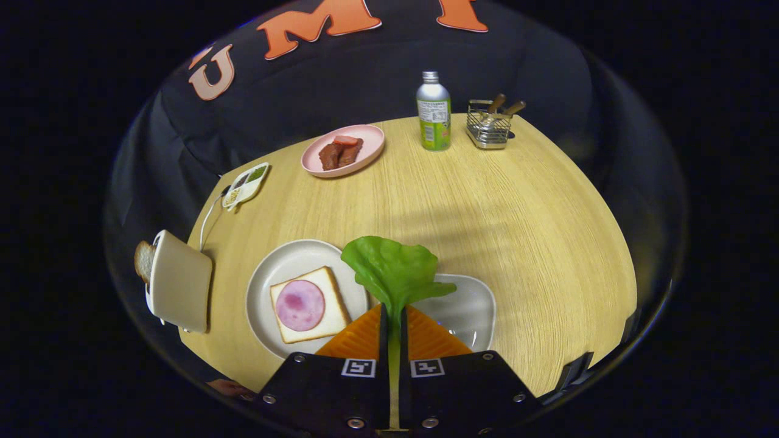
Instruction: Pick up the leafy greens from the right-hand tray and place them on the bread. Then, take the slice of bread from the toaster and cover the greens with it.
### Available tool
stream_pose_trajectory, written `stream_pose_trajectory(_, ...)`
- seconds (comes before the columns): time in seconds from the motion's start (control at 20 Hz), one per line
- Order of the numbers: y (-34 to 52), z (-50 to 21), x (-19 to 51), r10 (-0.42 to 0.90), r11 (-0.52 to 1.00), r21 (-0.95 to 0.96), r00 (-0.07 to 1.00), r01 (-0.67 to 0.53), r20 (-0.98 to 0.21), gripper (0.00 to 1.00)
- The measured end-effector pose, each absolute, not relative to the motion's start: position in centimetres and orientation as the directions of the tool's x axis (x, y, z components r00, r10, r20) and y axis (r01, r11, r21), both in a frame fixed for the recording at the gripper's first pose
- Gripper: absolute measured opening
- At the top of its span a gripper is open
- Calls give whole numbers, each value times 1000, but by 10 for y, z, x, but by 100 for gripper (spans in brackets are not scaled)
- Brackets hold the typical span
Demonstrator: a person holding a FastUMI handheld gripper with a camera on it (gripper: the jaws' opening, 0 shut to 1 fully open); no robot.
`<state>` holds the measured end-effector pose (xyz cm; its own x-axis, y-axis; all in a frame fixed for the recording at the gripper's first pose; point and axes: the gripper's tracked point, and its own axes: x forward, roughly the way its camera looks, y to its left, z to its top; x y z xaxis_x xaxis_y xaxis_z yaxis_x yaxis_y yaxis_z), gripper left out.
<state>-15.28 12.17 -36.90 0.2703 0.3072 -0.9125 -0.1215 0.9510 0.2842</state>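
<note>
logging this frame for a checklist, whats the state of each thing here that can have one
tool: shut on the green lettuce leaf
green lettuce leaf: held by its stem, lifted above the plates
square white bread slice with round pink ham: flat on round beige plate, uncovered
cream toaster: bread slice sticking out of its slot
pale tray: beside the plate, under the leaf
silver bottle with green label: upright, capped

We see only the top of the toast slice (144,260) in the toaster (180,281); the lettuce leaf (392,272) hides part of the right tray (471,304).
</note>
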Motion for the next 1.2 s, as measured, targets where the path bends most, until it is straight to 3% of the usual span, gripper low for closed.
stream_pose_trajectory(0.45, 204, -370, -164, 390, 896, 317, 210, -312, -896, 7)
stream_pose_trajectory(0.9, 234, -393, -172, 409, 871, 342, 135, -353, -903, 8)
stream_pose_trajectory(1.0, 234, -395, -171, 405, 871, 336, 135, -358, -904, 14)
stream_pose_trajectory(1.2, 235, -392, -169, 407, 864, 321, 163, -388, -899, 38)
